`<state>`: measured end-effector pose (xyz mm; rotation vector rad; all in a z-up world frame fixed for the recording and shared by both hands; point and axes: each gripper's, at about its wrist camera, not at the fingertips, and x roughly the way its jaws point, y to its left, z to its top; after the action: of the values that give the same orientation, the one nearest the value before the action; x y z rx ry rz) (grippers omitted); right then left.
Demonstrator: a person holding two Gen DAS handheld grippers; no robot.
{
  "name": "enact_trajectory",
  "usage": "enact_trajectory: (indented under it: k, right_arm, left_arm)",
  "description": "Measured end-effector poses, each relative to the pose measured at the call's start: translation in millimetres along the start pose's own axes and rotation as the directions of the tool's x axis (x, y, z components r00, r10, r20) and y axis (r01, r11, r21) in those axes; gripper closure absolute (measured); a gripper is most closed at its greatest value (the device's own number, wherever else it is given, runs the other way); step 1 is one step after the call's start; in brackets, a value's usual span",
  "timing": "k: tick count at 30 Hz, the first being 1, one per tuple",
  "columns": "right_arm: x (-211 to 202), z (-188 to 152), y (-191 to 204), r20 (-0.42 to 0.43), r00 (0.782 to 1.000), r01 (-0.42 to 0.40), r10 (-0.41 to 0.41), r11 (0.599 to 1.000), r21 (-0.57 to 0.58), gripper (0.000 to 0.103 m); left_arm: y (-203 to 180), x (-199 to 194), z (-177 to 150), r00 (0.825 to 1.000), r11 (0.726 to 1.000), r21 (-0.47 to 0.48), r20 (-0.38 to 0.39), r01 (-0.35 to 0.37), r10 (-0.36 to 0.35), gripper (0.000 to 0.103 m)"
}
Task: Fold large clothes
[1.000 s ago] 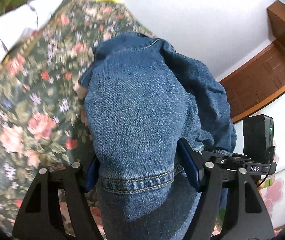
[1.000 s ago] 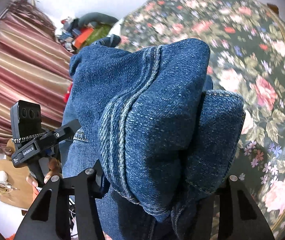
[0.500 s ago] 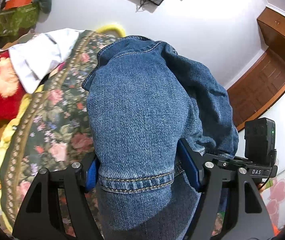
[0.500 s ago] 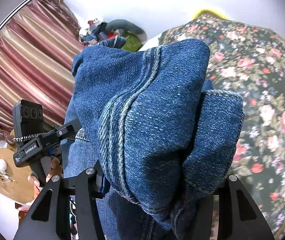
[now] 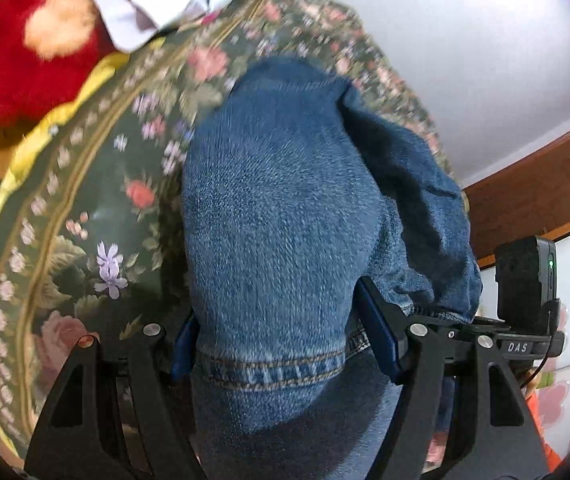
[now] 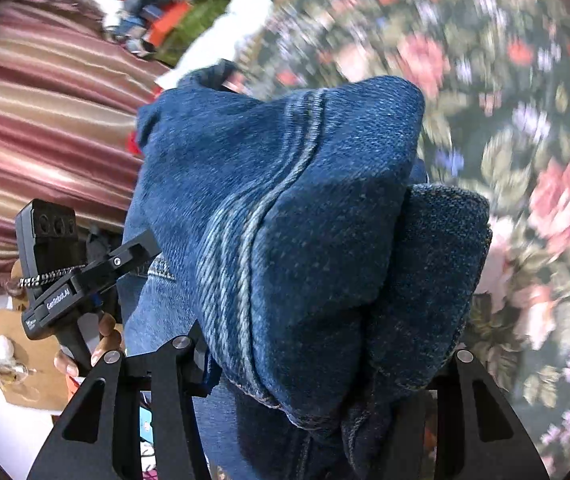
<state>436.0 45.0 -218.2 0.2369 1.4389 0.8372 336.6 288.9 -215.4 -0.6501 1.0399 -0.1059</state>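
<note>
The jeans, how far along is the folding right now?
Done: both grippers have hold of the jeans. In hand: the left gripper clamps a stitched hem, the right gripper a bunched seam, with the denim held up over the floral bedspread. Left: no flat, finished fold shows; the jeans must still be laid down and folded.

Both grippers clamped, held side by side.
Left gripper (image 5: 285, 344): fingers pinch a thick denim fold at its stitched hem. Right gripper (image 6: 325, 364): fingers closed on bunched denim; the person's left hand (image 6: 97, 344) shows gripping its handle.
</note>
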Motion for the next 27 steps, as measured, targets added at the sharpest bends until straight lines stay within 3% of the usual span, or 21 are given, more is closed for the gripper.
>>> enact_trajectory:
  k: [6, 9, 11, 14, 18, 22, 24, 27]
  right_arm:
    - [9, 4, -4, -0.021, 0.999, 0.044, -0.045, 0.998, -0.052, 0.051]
    - [-4, 5, -1, -0.033, 0.997, 0.067, -0.069, 0.995, -0.077, 0.051]
    - [-13, -3, 6, -0.022, 0.994, 0.108, -0.111, 0.988, -0.113, 0.051]
    - [-26, -19, 19, 0.010, 0.981, 0.191, -0.193, 0.960, -0.206, 0.051]
    - [-33, -45, 44, 0.062, 0.955, 0.293, -0.289, 0.893, -0.343, 0.051]
    - [-31, -58, 50, 0.086, 0.929, 0.365, -0.360, 0.852, -0.377, 0.049]
    - [-40, -65, 40, 0.123, 0.903, 0.427, -0.412, 0.832, -0.354, 0.041]
    - [-57, -69, 27, 0.149, 0.905, 0.426, -0.399, 0.855, -0.297, 0.040]
  left_arm:
    - [3, -2, -8, 0.999, 0.998, 0.057, 0.034, -0.024, 0.022, 0.033]
    - [-4, -17, -15, 0.993, 0.990, 0.106, 0.078, -0.094, 0.086, 0.033]
    - [-19, -37, -19, 0.975, 0.969, 0.165, 0.152, -0.186, 0.161, 0.033]
    - [-39, -62, -25, 0.952, 0.943, 0.220, 0.232, -0.249, 0.198, 0.033]
    - [-62, -75, -39, 0.950, 0.929, 0.278, 0.262, -0.246, 0.173, 0.033]
    - [-78, -55, -64, 0.948, 0.889, 0.356, 0.239, -0.287, 0.211, 0.033]
    - [-79, -39, -74, 0.944, 0.862, 0.394, 0.211, -0.321, 0.255, 0.033]
    - [-73, -13, -92, 0.914, 0.803, 0.437, 0.202, -0.406, 0.352, 0.024]
